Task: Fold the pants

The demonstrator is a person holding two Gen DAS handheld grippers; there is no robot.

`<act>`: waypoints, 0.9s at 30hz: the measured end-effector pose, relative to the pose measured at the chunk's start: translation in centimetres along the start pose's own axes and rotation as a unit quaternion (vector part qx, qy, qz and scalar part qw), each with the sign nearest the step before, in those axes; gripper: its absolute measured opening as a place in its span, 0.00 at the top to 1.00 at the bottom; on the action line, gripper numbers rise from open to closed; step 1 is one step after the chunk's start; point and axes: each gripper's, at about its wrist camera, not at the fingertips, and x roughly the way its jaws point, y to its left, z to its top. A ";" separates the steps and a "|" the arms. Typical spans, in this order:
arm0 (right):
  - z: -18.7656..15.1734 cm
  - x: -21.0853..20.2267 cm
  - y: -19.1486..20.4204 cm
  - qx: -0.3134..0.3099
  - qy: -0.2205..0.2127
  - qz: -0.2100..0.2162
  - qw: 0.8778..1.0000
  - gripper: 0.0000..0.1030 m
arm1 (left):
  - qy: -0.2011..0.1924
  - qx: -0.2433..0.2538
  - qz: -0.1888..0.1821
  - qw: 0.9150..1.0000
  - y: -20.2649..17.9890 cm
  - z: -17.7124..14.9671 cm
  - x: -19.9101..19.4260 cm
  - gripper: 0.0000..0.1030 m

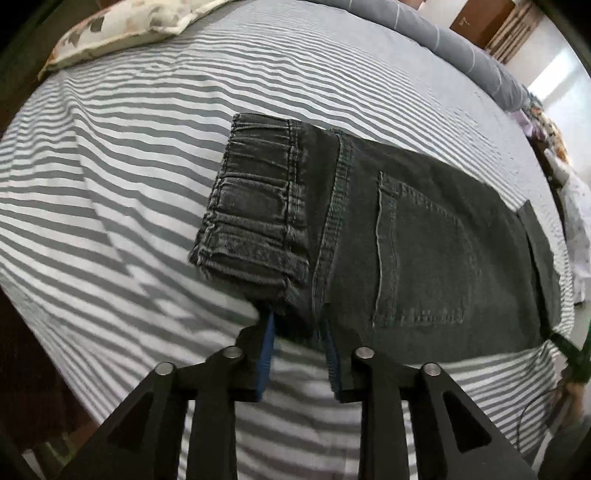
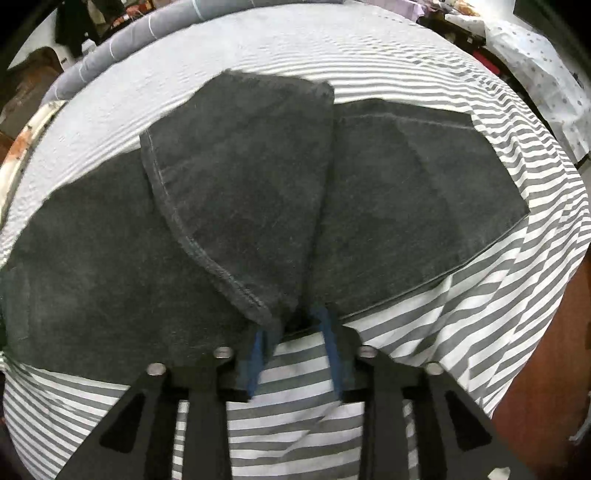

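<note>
Dark grey jeans [image 1: 424, 240] lie flat on a striped bed sheet [image 1: 129, 166], back pocket [image 1: 417, 251] facing up. In the left wrist view the elastic waistband [image 1: 255, 206] is at the left end. Its near corner sits between the blue pads of my left gripper [image 1: 297, 325], whose jaws stand apart and do not pinch it. In the right wrist view a leg end with a stitched hem [image 2: 207, 251] is folded over the rest of the jeans [image 2: 406, 192]. The hem's near corner hangs between the parted pads of my right gripper [image 2: 290, 325], loose and not clamped.
A patterned pillow [image 1: 122, 29] lies at the far left of the bed, and a grey rolled blanket [image 1: 461, 40] runs along the far side. The sheet's edge drops to a brown floor [image 2: 546, 369] at the right. A dotted white cloth [image 2: 535, 66] lies beyond the bed.
</note>
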 end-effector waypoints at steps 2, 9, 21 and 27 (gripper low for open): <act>0.0 -0.7 -0.6 0.000 -0.005 0.014 1.000 0.64 | 0.004 0.001 -0.002 1.000 -0.4 -0.6 -0.6 0.71; 0.1 -2.4 -0.3 -0.049 -0.020 0.019 0.998 0.62 | -0.025 0.030 -0.011 0.999 -3.9 -2.8 -3.7 0.71; 2.0 -2.5 2.4 -0.147 -0.014 0.038 0.988 0.62 | -0.064 0.194 -0.130 0.970 -20.9 -7.3 -2.5 0.70; 1.6 -0.6 4.3 -0.221 0.012 0.009 0.975 0.57 | -0.055 0.271 -0.120 0.953 -28.2 -9.1 1.1 0.70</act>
